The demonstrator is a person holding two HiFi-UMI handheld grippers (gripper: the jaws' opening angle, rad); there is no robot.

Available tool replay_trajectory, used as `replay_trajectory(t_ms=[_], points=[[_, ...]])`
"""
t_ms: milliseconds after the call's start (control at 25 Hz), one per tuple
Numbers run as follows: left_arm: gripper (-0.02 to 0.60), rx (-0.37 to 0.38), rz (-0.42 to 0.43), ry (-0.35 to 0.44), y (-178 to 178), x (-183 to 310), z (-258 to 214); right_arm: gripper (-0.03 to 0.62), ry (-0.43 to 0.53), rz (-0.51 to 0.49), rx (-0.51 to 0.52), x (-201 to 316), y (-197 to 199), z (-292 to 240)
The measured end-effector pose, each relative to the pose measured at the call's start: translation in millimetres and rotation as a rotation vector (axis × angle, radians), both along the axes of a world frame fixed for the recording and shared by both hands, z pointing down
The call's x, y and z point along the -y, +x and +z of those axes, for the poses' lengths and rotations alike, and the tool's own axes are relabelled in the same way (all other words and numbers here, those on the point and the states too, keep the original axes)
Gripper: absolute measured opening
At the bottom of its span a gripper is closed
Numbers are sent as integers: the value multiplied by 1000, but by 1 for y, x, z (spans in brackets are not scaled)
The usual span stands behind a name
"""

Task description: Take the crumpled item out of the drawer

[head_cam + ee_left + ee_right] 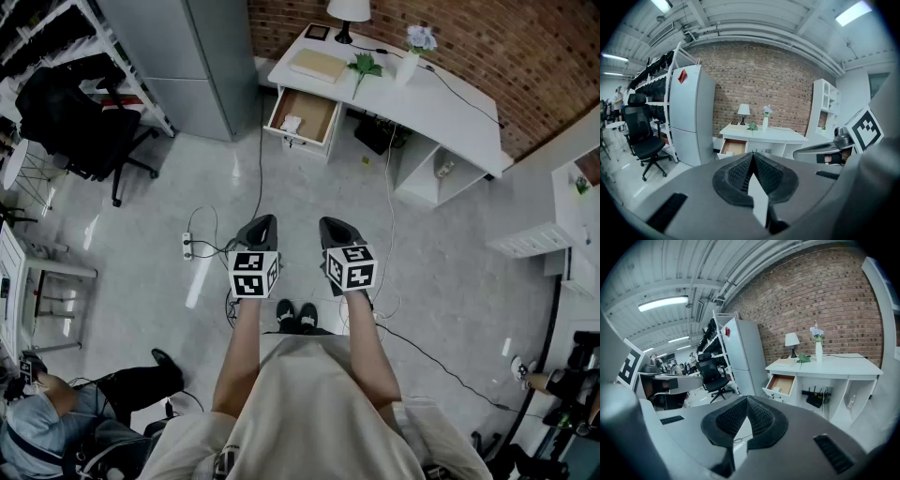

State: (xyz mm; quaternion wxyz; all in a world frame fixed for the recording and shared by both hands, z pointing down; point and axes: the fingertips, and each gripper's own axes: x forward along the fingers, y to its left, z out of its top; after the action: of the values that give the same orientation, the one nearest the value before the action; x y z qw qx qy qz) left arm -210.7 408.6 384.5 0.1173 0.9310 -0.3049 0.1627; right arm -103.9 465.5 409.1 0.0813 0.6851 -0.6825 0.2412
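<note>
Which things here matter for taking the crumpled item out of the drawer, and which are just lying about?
For the job: open drawer, crumpled white item inside it, left gripper and right gripper, both shut and empty.

Lying about: table lamp, flower vase, notepad, office chair, power strip on the floor.

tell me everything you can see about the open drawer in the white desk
The drawer is pulled open at the left end of the white desk, just under its top. It has a white front and sides and a brown, wood-look bottom. A small pale crumpled item lies inside near the front; nothing else shows in it.
</note>
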Motion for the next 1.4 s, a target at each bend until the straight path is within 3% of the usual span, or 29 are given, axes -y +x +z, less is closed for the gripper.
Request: replay_trajectory(t_ms=[680, 960, 1280, 1400], points=[[15, 11, -73, -42, 0, 9, 7, 25, 22, -69, -18, 2, 9, 3], [15, 14, -87, -56, 13, 22, 18, 25, -8, -63, 36, 8, 33, 24], [15, 18, -94, -59, 49, 85, 28, 25, 24, -90, 85, 66, 63, 35], [15, 8, -78, -63, 65, 120, 34, 25, 15, -78, 44, 90, 78, 42]])
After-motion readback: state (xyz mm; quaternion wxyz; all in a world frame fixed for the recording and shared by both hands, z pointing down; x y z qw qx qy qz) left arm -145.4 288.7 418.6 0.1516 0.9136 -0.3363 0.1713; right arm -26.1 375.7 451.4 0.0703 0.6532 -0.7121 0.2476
